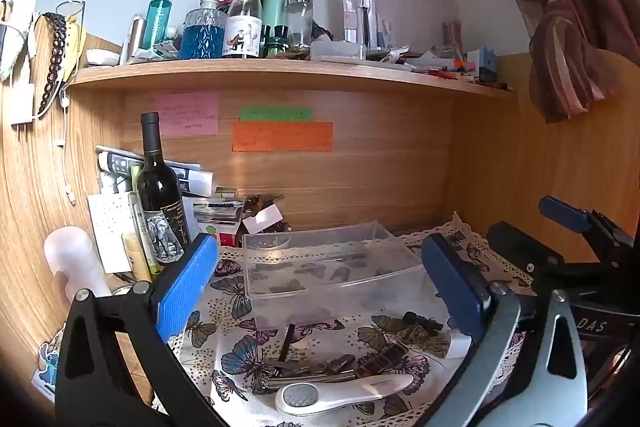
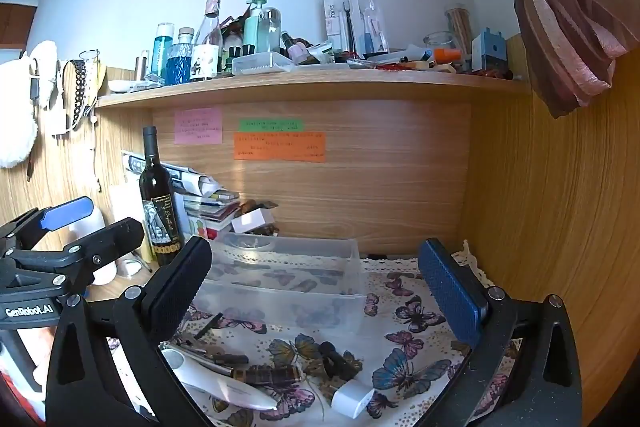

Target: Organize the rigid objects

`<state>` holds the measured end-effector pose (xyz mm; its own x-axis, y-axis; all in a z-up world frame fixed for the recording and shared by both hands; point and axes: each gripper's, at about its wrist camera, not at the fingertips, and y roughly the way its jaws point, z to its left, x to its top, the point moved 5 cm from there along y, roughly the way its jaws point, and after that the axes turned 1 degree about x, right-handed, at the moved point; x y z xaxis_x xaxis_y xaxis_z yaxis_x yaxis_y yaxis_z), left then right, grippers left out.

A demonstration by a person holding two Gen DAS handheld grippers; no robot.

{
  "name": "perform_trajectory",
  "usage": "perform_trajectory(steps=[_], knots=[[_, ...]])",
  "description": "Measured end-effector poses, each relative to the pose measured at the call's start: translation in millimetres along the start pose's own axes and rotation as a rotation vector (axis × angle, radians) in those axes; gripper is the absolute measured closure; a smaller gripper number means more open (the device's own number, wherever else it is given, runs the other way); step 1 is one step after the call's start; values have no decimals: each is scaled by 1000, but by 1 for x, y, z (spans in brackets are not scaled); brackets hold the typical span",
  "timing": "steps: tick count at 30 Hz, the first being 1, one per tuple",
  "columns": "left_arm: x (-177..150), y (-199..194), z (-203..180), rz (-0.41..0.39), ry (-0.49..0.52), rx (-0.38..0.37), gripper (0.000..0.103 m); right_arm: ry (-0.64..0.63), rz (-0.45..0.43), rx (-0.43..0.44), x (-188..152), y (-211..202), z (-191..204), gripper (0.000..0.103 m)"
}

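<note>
The surface (image 1: 500,263) under me is a wooden desk nook, and over it lies a butterfly-print cloth (image 1: 248,347) with a lace hem. Above runs a shelf (image 1: 280,71) crowded with bottles and small clutter. Toward the back edge of the surface, on the cloth, sits a clear plastic bin (image 1: 332,267); I can see the butterflies through its floor. At the back left corner a dark wine bottle (image 1: 160,195) stands upright in front of a heap of papers (image 1: 192,179).

My left tongs (image 1: 320,291) are released, blue pads spread wide, holding nothing, and hover over the front of the cloth. My right tongs (image 2: 316,303) are released too, and they hang just beside the left ones.

The rigid things lie loose near the front edge of the surface, all outside the bin: a white handheld device (image 1: 340,393) with a round grey face, a tortoiseshell hair clip (image 1: 384,357) touching its handle, a black clip (image 1: 422,321) farther right, a small white block (image 2: 352,401), and a thin black stick (image 1: 286,343) to the left.
</note>
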<state>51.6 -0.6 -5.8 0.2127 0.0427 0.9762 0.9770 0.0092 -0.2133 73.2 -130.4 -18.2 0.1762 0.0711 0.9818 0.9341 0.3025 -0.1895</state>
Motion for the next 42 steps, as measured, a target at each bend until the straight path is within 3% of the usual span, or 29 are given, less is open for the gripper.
perform_trajectory(steps=[42], knots=[[-2,-5,0,-13,-2,3,0,14,-13,10,0,-2,4,0]])
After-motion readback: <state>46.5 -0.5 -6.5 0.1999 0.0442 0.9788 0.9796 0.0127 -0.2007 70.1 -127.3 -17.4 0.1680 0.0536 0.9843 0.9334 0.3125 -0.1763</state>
